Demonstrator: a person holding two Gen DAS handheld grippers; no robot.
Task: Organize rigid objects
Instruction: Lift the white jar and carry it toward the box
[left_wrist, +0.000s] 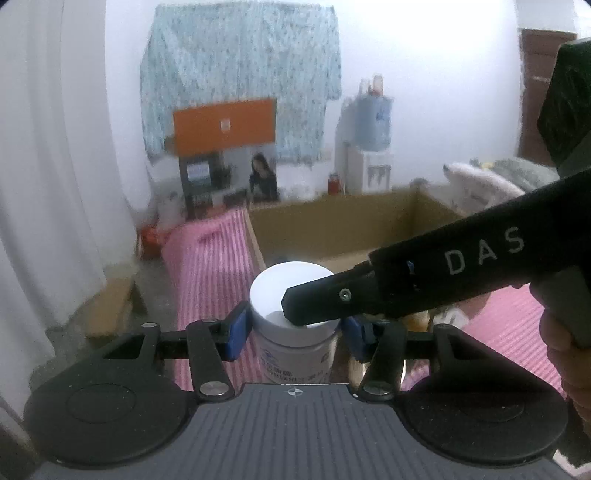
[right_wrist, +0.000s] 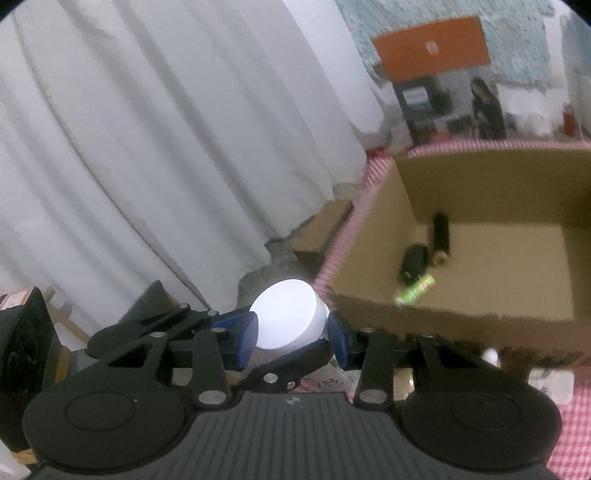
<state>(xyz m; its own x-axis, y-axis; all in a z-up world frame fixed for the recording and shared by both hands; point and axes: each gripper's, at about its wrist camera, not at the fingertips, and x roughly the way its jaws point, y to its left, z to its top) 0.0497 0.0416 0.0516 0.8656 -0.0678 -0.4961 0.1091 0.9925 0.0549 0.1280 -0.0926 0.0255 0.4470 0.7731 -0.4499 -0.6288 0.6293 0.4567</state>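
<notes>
A white jar with a flat white lid (left_wrist: 280, 284) and a printed label hangs above the pink cloth. My left gripper (left_wrist: 295, 328) is shut on it, with the blue pads (left_wrist: 236, 328) pressing just under the lid. The right gripper (left_wrist: 306, 306) comes in from the right, one black finger lying across the lid. In the right wrist view the lid (right_wrist: 284, 314) sits tilted between the blue pads (right_wrist: 336, 336) of my right gripper (right_wrist: 291, 328), which is shut on it. A black finger (right_wrist: 288, 363) of the left gripper shows just below the lid.
An open cardboard box (right_wrist: 443, 321) stands just right of the jar on a pink striped cloth (left_wrist: 210, 266). It holds two black cylinders (right_wrist: 441, 230) and a green tube (right_wrist: 415, 290). A white curtain (right_wrist: 147, 147) hangs on the left. A hand (left_wrist: 565, 350) grips the right tool.
</notes>
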